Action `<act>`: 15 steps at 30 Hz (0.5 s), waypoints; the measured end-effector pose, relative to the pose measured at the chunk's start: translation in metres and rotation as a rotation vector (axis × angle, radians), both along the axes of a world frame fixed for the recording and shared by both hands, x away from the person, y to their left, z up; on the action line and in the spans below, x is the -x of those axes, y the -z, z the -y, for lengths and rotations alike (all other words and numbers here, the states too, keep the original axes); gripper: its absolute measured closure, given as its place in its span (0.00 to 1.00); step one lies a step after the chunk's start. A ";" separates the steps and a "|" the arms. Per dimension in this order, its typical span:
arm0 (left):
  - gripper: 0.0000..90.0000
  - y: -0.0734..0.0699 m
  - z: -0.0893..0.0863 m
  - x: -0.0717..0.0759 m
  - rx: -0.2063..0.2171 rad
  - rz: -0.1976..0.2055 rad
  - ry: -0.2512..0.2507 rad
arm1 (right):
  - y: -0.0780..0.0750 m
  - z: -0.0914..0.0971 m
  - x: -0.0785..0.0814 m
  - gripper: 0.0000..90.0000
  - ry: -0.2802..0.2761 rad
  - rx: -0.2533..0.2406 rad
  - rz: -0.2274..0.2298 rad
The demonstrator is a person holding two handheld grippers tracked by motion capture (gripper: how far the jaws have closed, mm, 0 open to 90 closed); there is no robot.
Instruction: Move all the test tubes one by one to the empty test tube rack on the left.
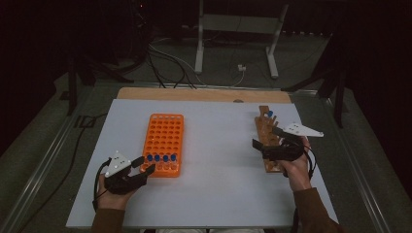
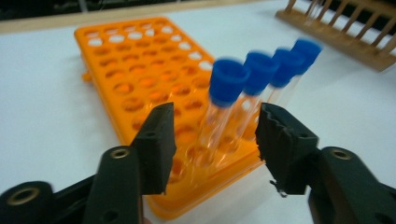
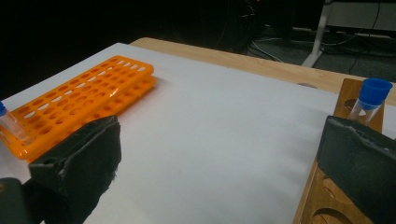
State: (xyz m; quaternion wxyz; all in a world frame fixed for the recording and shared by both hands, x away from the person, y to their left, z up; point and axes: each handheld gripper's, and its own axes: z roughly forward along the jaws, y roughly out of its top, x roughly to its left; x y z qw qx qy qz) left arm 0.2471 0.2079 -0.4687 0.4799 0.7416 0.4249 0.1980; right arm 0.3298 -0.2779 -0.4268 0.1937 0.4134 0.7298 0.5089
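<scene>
Standing upright in the near row of the orange rack at the table's left, four blue-capped tubes point caps up; the left gripper, fingers parted, brackets the nearest untouched and could tip it. Rightward, the right gripper hangs wide by the wooden rack.

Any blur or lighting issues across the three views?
High view: dark surroundings, table evenly lit. Left gripper view: blue-capped tubes smeared, orange rack soft. Right gripper view: near jaws out of focus, background black, capped tube fairly sharp.
</scene>
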 end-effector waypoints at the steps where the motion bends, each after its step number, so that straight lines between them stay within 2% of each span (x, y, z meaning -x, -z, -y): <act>1: 0.53 -0.001 -0.001 0.000 0.020 0.007 0.011 | 0.000 0.000 0.000 0.00 0.000 0.000 0.000; 3: 0.49 -0.005 -0.001 0.001 0.052 0.019 0.017 | 0.000 0.000 0.000 0.00 0.001 0.000 0.000; 6: 0.41 -0.011 0.001 0.001 0.060 0.044 0.019 | -0.001 0.002 -0.002 0.00 0.005 -0.003 -0.001; 11: 0.21 -0.021 0.008 -0.002 0.047 0.078 -0.007 | -0.003 0.004 -0.004 0.00 0.012 0.004 0.002; 15: 0.12 -0.028 0.010 -0.008 0.039 0.088 -0.015 | -0.004 0.006 -0.006 0.00 0.020 0.005 0.009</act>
